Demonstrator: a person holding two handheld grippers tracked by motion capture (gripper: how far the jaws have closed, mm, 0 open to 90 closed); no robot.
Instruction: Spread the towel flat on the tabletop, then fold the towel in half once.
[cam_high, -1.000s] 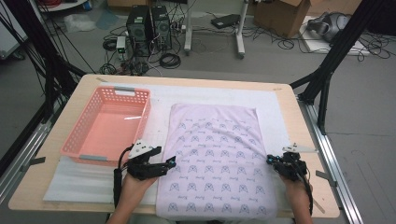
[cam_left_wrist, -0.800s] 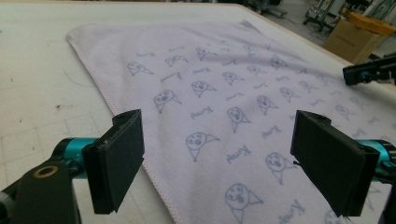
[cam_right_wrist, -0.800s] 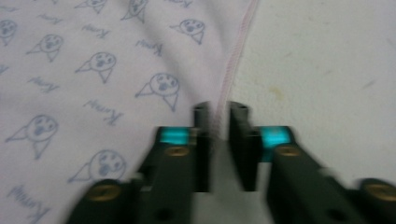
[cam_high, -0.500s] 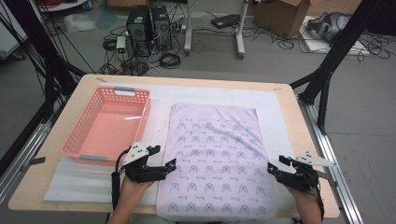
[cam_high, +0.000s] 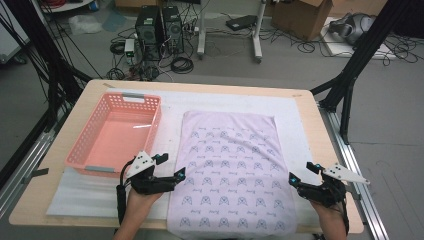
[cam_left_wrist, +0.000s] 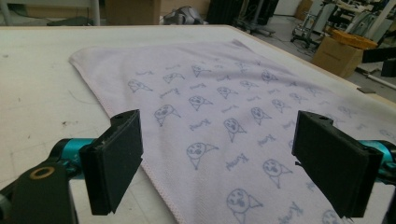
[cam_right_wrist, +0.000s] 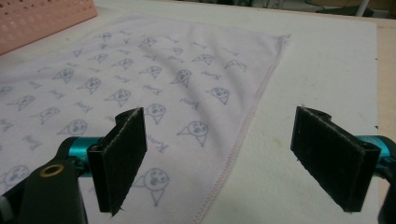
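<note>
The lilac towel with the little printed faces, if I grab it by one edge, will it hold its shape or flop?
The towel will probably flop: it lies flat on the table with soft ripples. It looks thin, so likely light. Its stitched hem should give a claw some grip.

A wooden table carries a white mat. On the mat, a printed towel lies flat between the left gripper and right gripper; a pink basket sits just beyond the left gripper.
</note>
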